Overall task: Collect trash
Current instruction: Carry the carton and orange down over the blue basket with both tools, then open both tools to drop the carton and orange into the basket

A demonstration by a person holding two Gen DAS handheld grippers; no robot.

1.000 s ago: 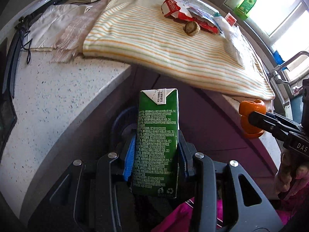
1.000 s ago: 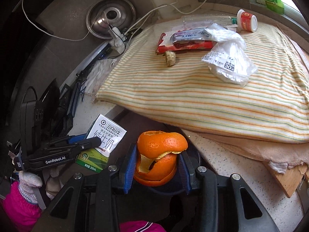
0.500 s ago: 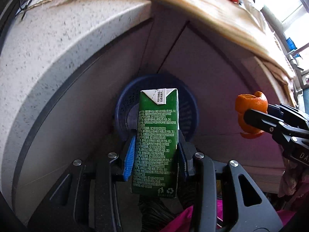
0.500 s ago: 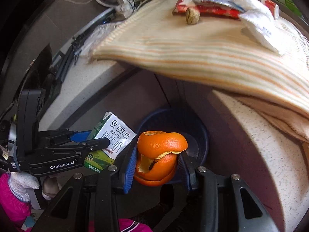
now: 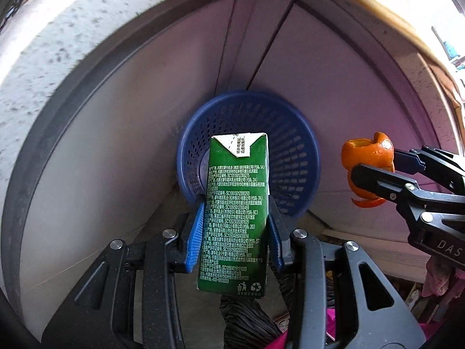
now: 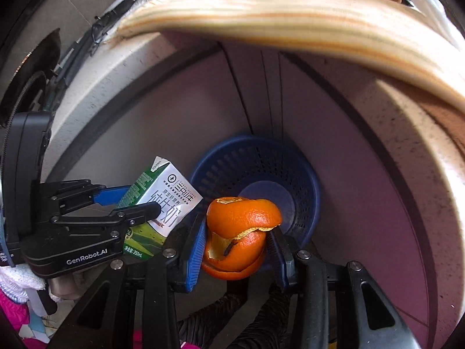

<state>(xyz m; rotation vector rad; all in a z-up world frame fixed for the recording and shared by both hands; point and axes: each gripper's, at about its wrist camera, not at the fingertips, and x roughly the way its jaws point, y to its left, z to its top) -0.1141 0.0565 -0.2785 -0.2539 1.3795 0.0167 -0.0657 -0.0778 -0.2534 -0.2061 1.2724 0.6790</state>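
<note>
Left hand-held gripper (image 5: pixel 235 229) pinches a green milk carton (image 5: pixel 235 212); right hand-held gripper (image 6: pixel 237 242) pinches orange peel (image 6: pixel 239 232) — both above a blue basket (image 5: pixel 293 151), seemingly on the floor beneath the table (image 5: pixel 58 58) edge.

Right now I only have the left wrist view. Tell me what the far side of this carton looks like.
Observer: The right wrist view shows the carton's white front face with large printed characters, gripped by the left claw.
Operator: Report the counter above.
Observer: A striped cloth overhangs its edge.
Operator: Check the peel.
Observer: The right claw pinches the orange peel directly over the blue basket, whose visible floor looks bare.
</note>
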